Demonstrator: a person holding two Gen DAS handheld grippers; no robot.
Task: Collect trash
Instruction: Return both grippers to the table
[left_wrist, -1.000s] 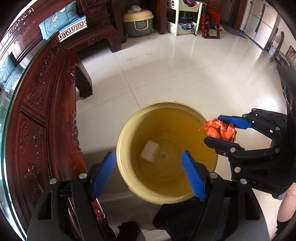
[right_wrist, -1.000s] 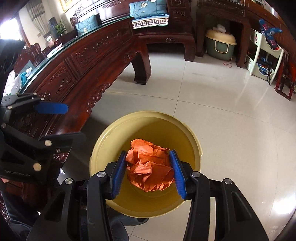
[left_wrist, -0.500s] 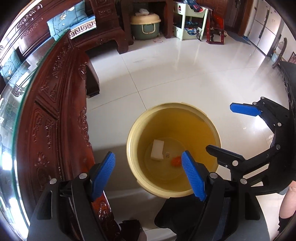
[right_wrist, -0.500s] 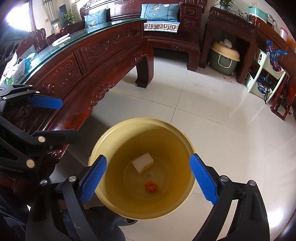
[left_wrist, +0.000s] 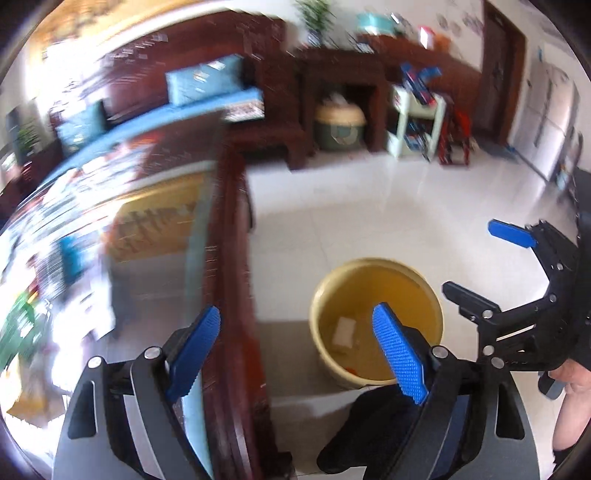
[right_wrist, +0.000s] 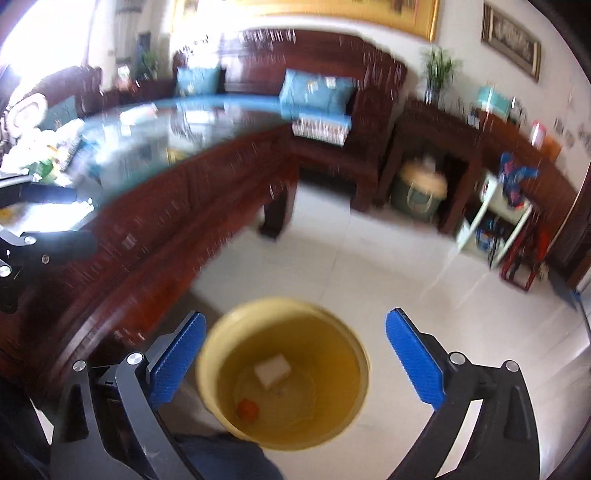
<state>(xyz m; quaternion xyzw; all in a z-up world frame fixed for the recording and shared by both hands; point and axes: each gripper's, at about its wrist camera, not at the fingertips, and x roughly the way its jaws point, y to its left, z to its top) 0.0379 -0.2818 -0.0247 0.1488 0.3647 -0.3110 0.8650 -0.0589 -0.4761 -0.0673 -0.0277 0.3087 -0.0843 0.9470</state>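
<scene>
A yellow bucket (right_wrist: 284, 373) stands on the tiled floor beside the dark wooden table; it also shows in the left wrist view (left_wrist: 376, 295). Inside lie a crumpled orange paper ball (right_wrist: 247, 408) and a white scrap (right_wrist: 272, 369), the scrap also seen in the left wrist view (left_wrist: 343, 328). My right gripper (right_wrist: 295, 363) is open and empty above the bucket; it shows at the right of the left wrist view (left_wrist: 491, 258). My left gripper (left_wrist: 295, 349) is open and empty, straddling the table's edge and the bucket. Both views are motion-blurred.
The glass-topped carved wooden table (left_wrist: 229, 258) runs along the left, with blurred items on it (right_wrist: 55, 155). A wooden sofa with blue cushions (right_wrist: 314, 92), a lidded green bin (left_wrist: 338, 125) and a white shelf (left_wrist: 417, 118) stand at the back.
The orange paper ball left my right gripper and now lies in the bucket. Both grippers have risen and tilted up, showing more of the table and room.
</scene>
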